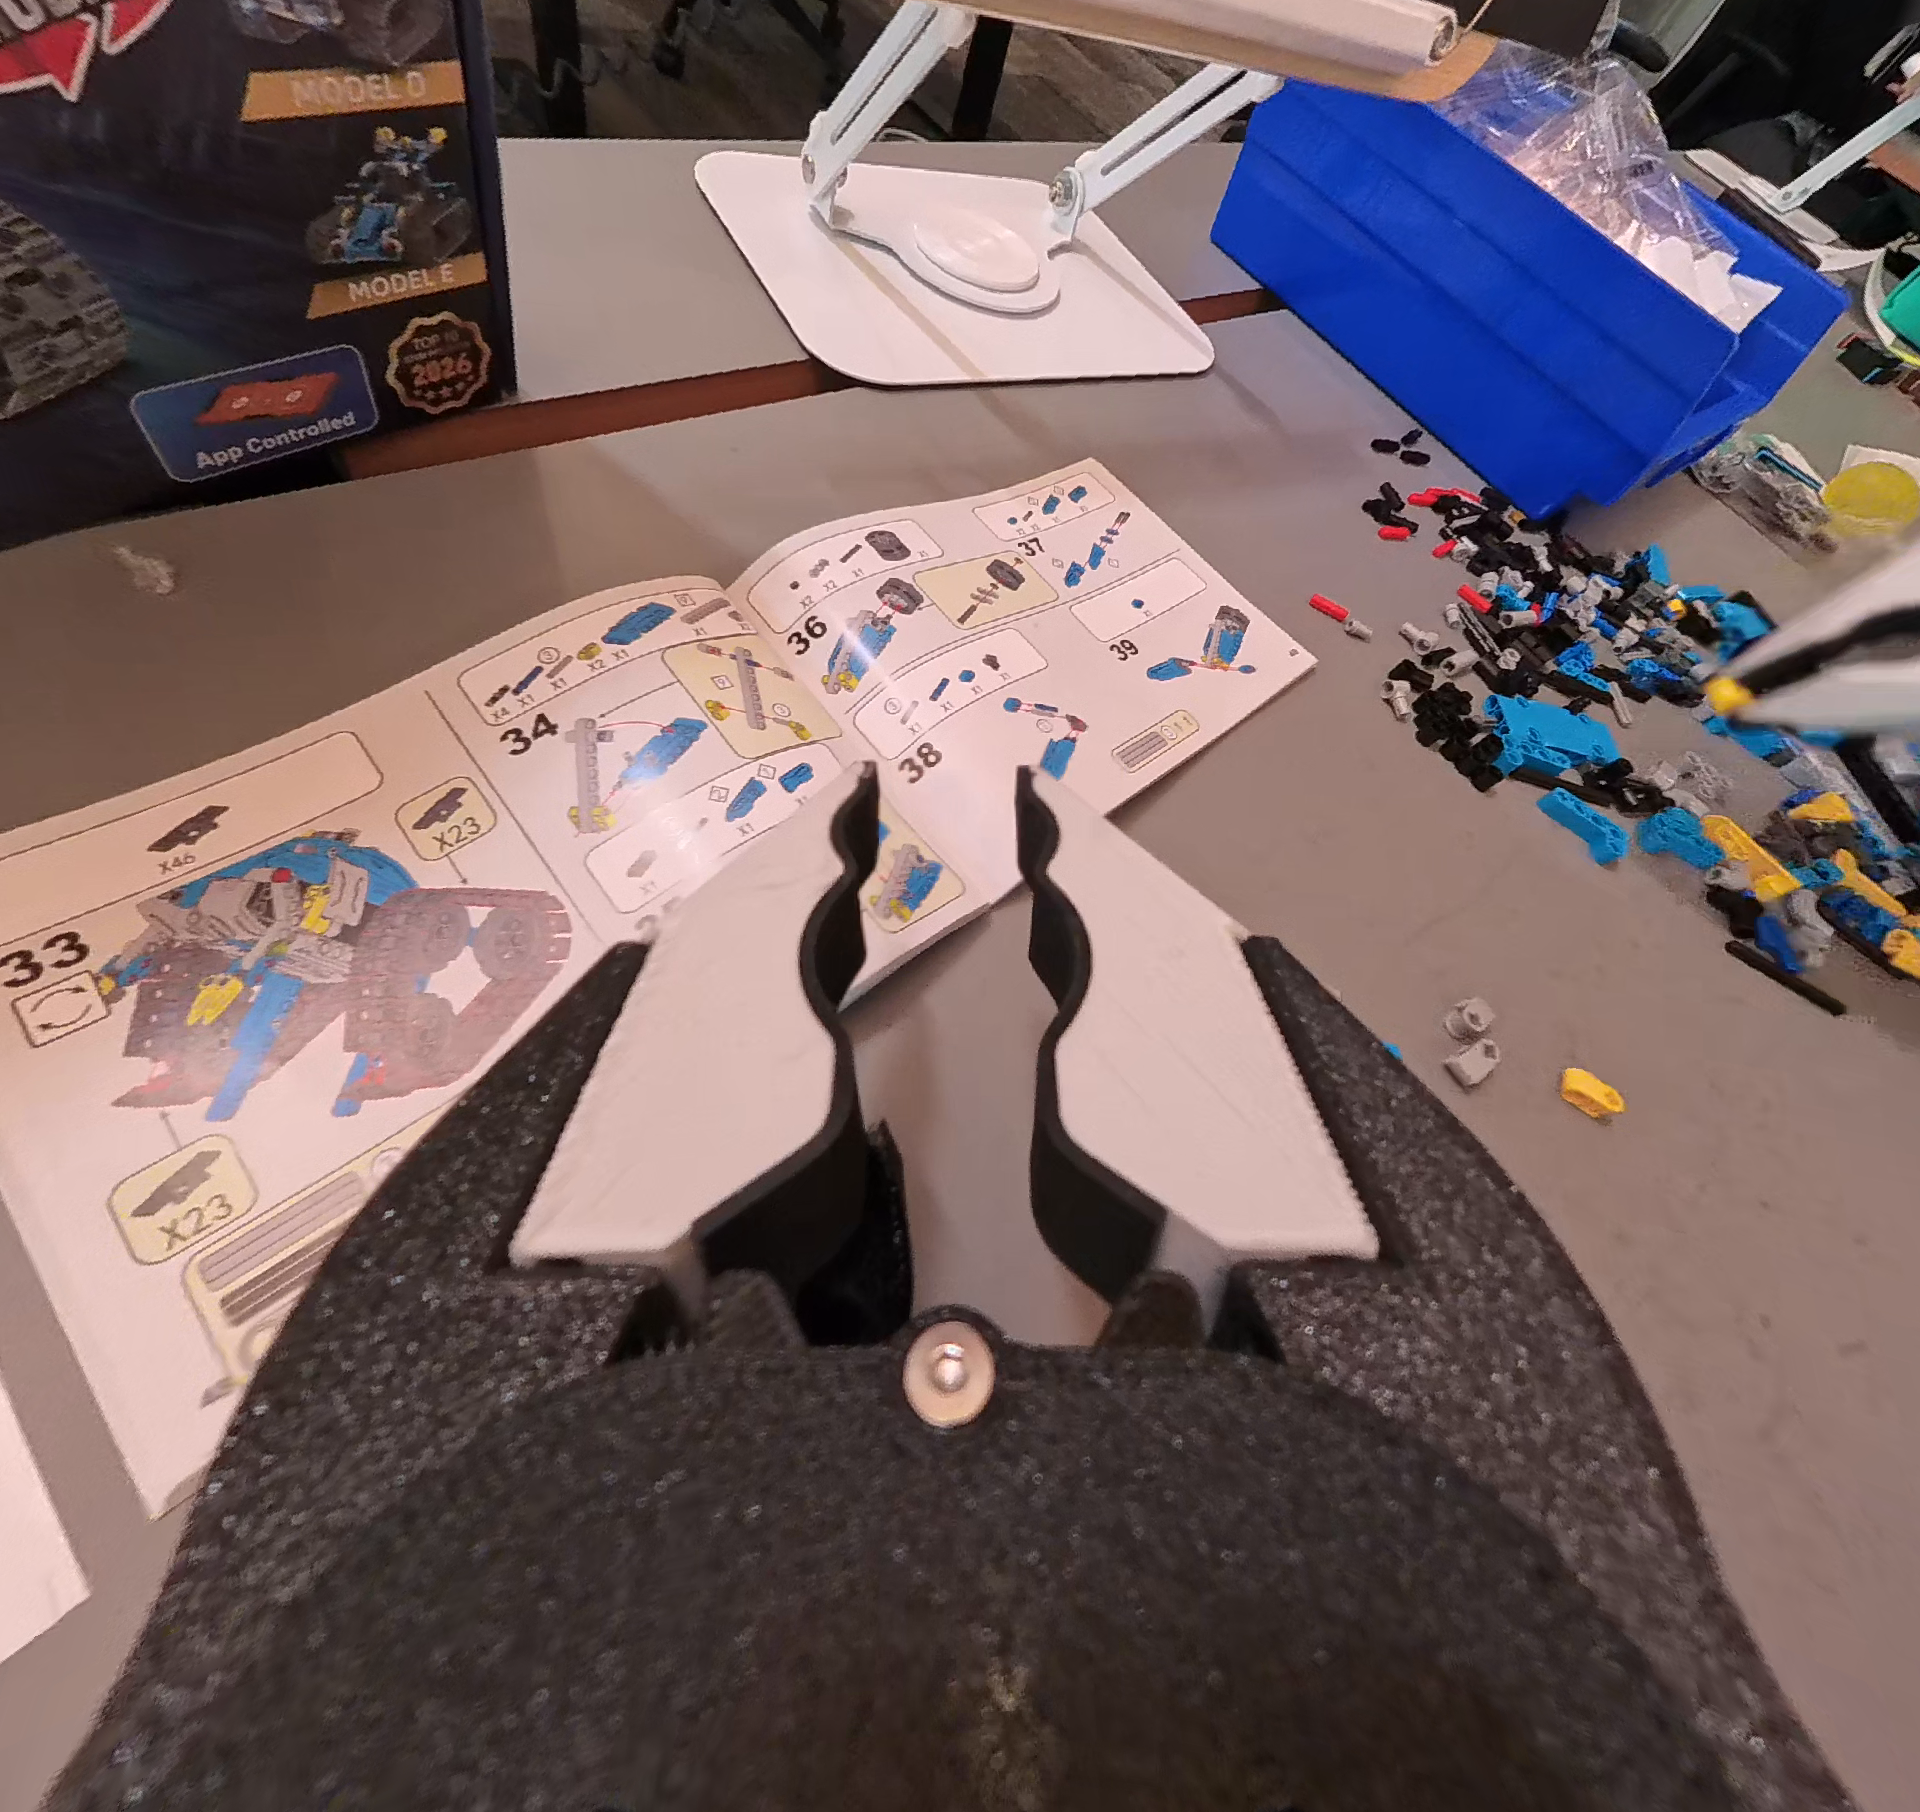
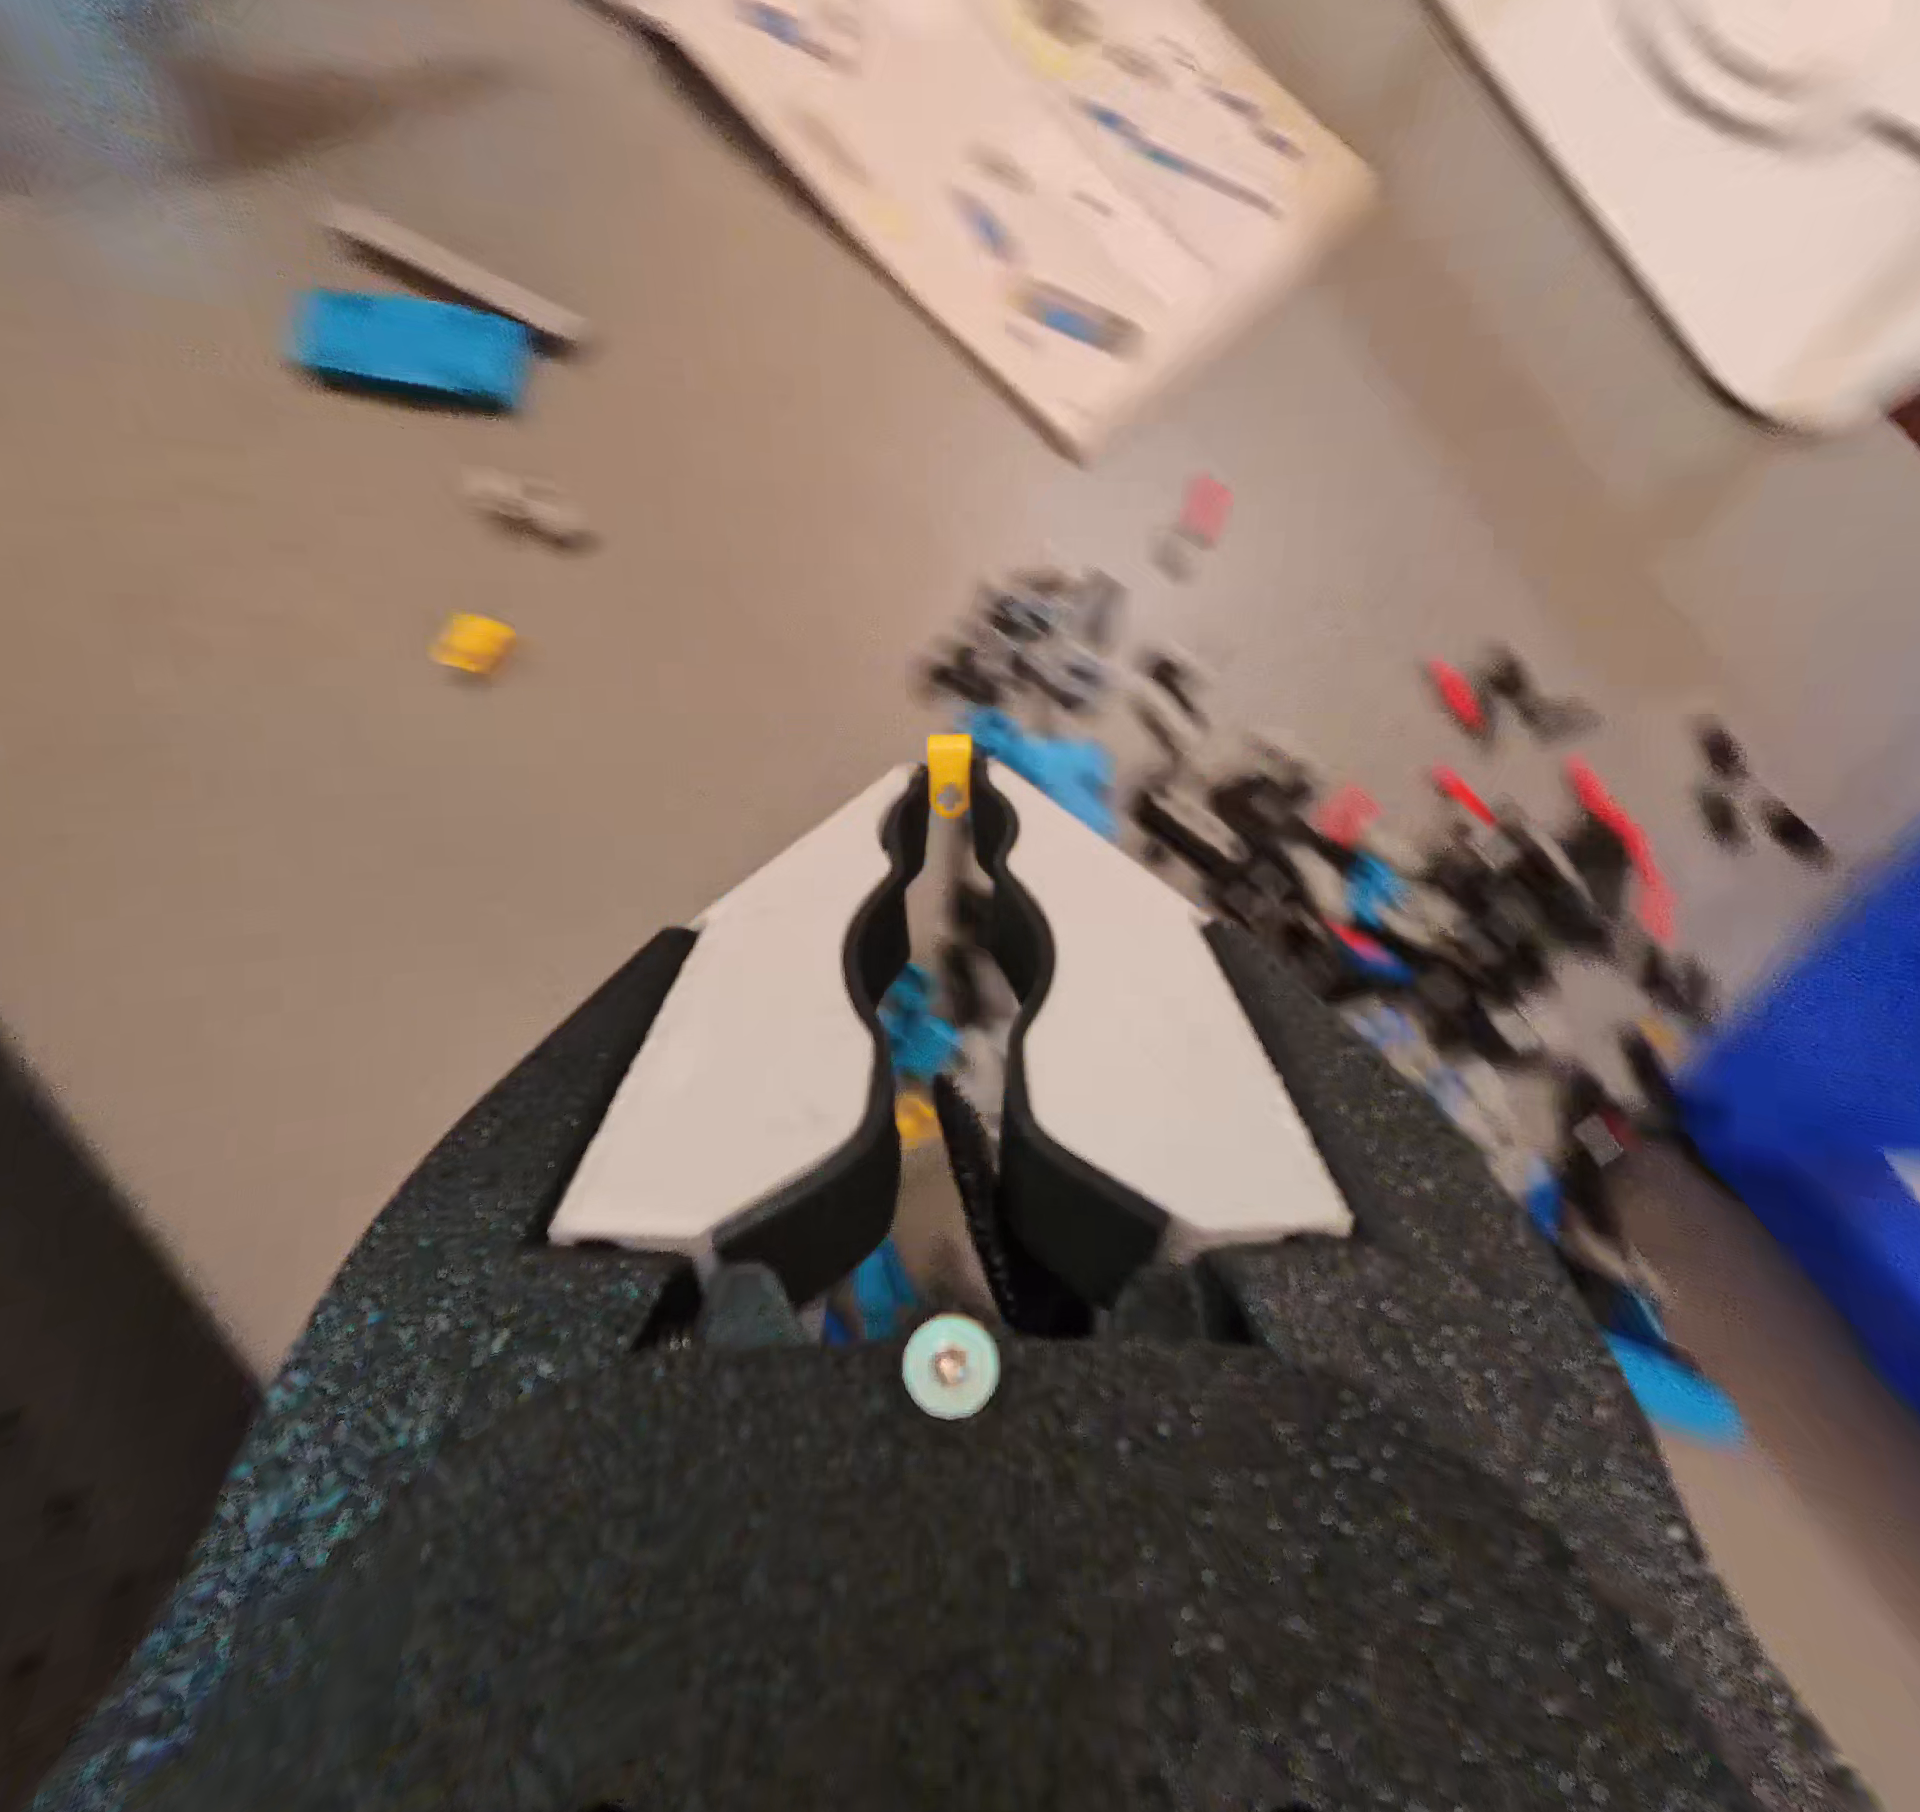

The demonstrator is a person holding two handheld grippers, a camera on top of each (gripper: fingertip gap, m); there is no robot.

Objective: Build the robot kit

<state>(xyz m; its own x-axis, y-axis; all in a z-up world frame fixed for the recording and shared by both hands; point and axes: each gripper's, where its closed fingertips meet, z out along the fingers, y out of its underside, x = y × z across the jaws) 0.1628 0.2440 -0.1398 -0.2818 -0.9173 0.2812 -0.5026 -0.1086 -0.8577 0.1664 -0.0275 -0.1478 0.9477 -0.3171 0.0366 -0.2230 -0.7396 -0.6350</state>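
Note:
My left gripper (image 1: 943, 783) is open and empty, held above the open instruction booklet (image 1: 644, 775) on the grey table. My right gripper (image 2: 950, 775) is shut on a small yellow brick piece (image 2: 949, 773) at its fingertips, above a pile of small black, blue, red and yellow building pieces (image 2: 1403, 889). The right wrist view is motion-blurred. In the left wrist view the right gripper (image 1: 1745, 694) enters from the right edge with the yellow piece (image 1: 1725, 694) at its tip, over the pile (image 1: 1621, 702).
A blue bin (image 1: 1496, 297) with a clear bag stands back right. A white tablet stand (image 1: 956, 276) is at the back centre and a dark toy box (image 1: 260, 183) back left. Loose grey pieces (image 1: 1470, 1040) and a yellow piece (image 1: 1592, 1092) lie near my left gripper. The left gripper's tips are roughly 30 centimeters from the right gripper's.

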